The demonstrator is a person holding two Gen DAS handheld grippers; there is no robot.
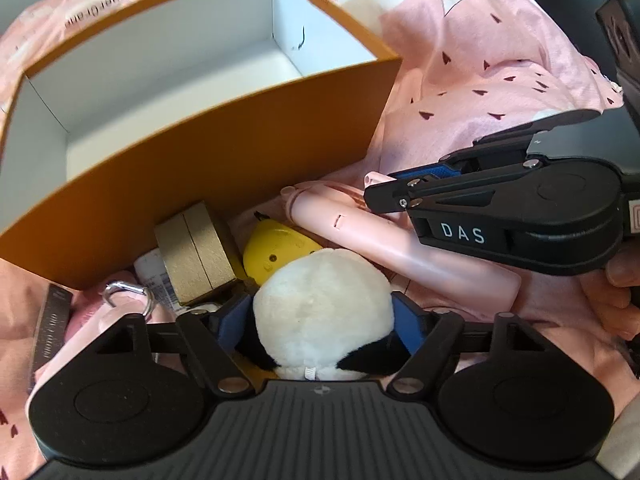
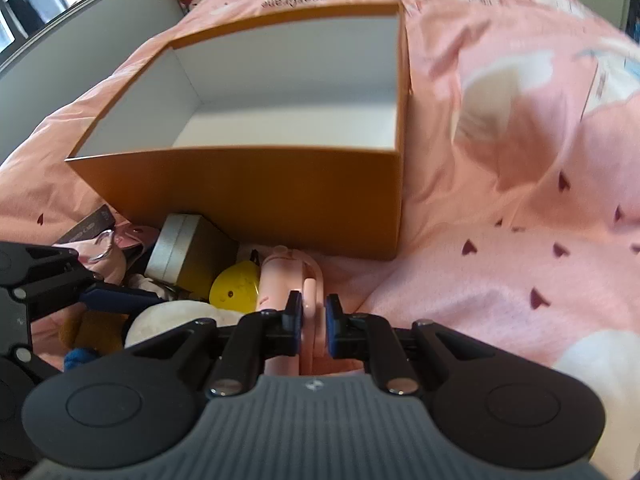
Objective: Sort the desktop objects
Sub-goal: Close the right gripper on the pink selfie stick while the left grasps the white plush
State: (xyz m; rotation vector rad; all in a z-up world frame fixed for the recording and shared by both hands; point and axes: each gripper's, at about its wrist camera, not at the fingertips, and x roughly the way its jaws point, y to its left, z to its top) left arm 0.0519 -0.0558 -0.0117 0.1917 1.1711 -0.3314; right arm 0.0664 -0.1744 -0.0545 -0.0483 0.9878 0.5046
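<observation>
A white plush toy (image 1: 320, 304) with black ears fills the wide gap of my left gripper (image 1: 322, 320), whose blue pads press on its sides. My right gripper (image 2: 314, 316) is shut on the thin loop of a pink bottle-shaped gadget (image 2: 280, 276), which lies on the bedding. From the left wrist view that gripper (image 1: 378, 188) reaches in from the right onto the pink gadget (image 1: 400, 252). An orange box (image 1: 200, 168) with a white inside stands open just behind the pile, with nothing in it that I can see.
Against the orange box (image 2: 260, 204) lie a gold box (image 1: 196, 256), a yellow round toy (image 1: 276, 252), a metal keyring (image 1: 128, 292) and a dark slim case (image 1: 50, 328). A pink printed bedspread (image 2: 520, 240) covers everything. A person's fingers (image 1: 624, 272) hold the right gripper.
</observation>
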